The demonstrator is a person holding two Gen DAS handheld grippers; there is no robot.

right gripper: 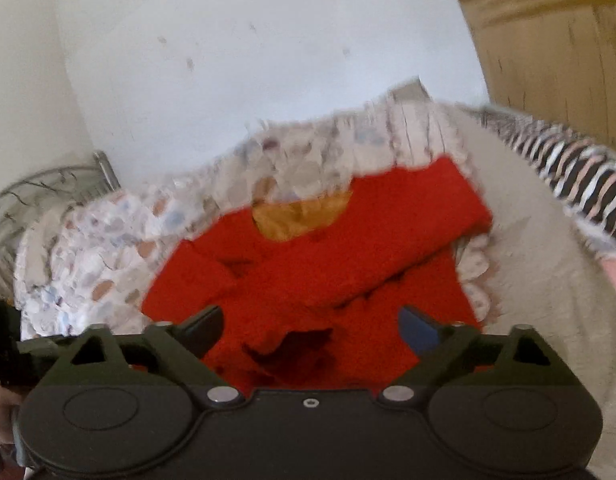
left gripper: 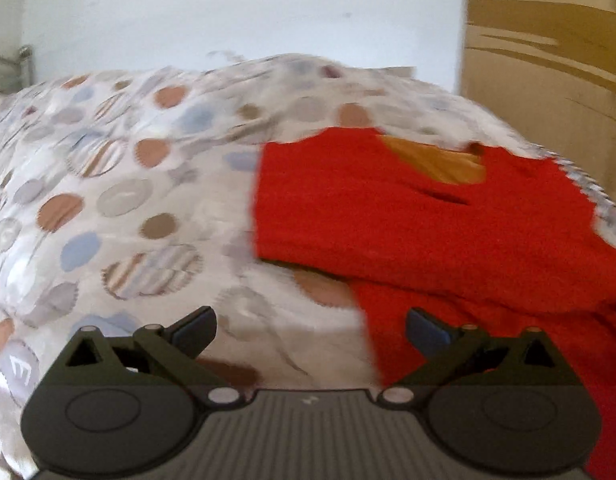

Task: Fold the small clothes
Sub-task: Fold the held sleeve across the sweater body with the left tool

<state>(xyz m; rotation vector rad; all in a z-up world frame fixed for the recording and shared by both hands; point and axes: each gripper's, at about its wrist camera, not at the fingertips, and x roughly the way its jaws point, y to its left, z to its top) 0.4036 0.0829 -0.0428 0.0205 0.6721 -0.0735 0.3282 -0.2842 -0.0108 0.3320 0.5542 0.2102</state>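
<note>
Left claw [left gripper: 310,326] spread wide beside red sweater [left gripper: 428,220] on bed [left gripper: 107,200]; right claw [right gripper: 310,326] apart above sweater, empty.

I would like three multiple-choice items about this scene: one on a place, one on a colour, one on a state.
1. Where does the garment lie?
A. on the spotted bedcover
B. on a chair
C. on the floor

2. What colour is the garment?
A. blue
B. red
C. green

3. How do the left tongs stand?
A. shut on the garment
B. shut on nothing
C. open

Key: 1 A, the spotted cover shows around the garment; 2 B, red with an orange lining at the neck; 3 C, the fingers stand wide apart with nothing gripped.
</note>
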